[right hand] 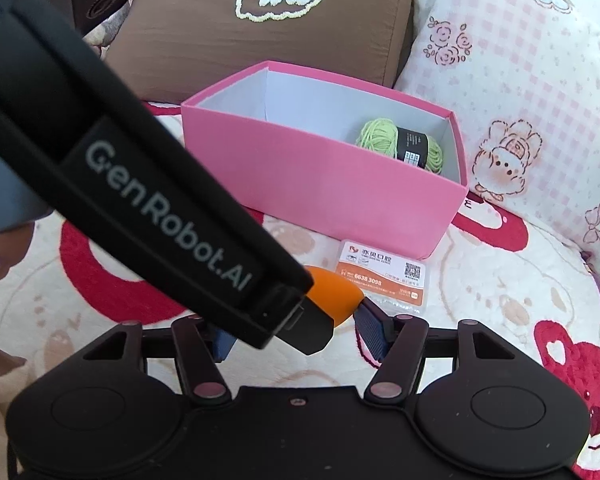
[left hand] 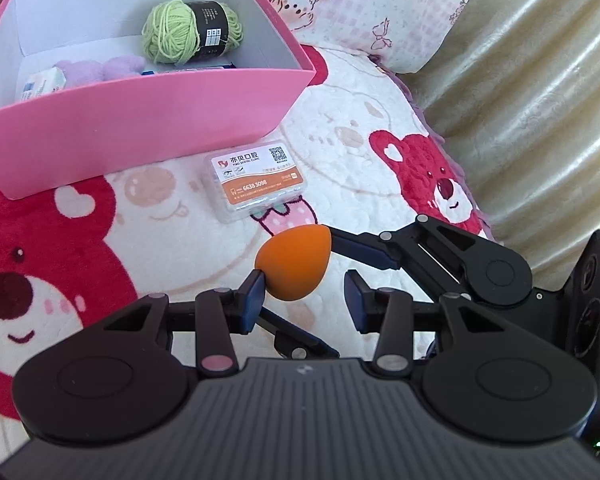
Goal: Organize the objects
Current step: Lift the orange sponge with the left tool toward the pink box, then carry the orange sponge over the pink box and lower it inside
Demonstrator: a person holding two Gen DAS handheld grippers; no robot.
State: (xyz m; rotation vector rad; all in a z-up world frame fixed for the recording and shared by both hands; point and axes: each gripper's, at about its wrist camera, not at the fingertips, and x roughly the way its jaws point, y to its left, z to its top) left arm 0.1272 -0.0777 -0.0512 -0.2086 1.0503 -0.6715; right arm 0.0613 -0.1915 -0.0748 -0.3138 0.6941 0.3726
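An orange egg-shaped sponge (left hand: pixel 294 265) is above the bear-print blanket. In the left wrist view the right gripper (left hand: pixel 296 258) comes in from the right, with one finger (left hand: pixel 356 250) at the sponge's upper right and the other passing below it; it appears shut on the sponge. My left gripper (left hand: pixel 306 300) is open, its left pad (left hand: pixel 254 300) touching the sponge. In the right wrist view the sponge (right hand: pixel 336 292) sits between the right gripper's pads (right hand: pixel 370 326), partly hidden by the left gripper's body (right hand: pixel 140 184). A pink box (left hand: pixel 140 120) holds green yarn (left hand: pixel 192 32).
A clear plastic case with an orange and white label (left hand: pixel 258 178) lies on the blanket in front of the box; it also shows in the right wrist view (right hand: pixel 384 278). Purple plush (left hand: pixel 100 70) and a small packet lie in the box. Pillows (right hand: pixel 520 100) stand behind, a curtain (left hand: pixel 540 80) at right.
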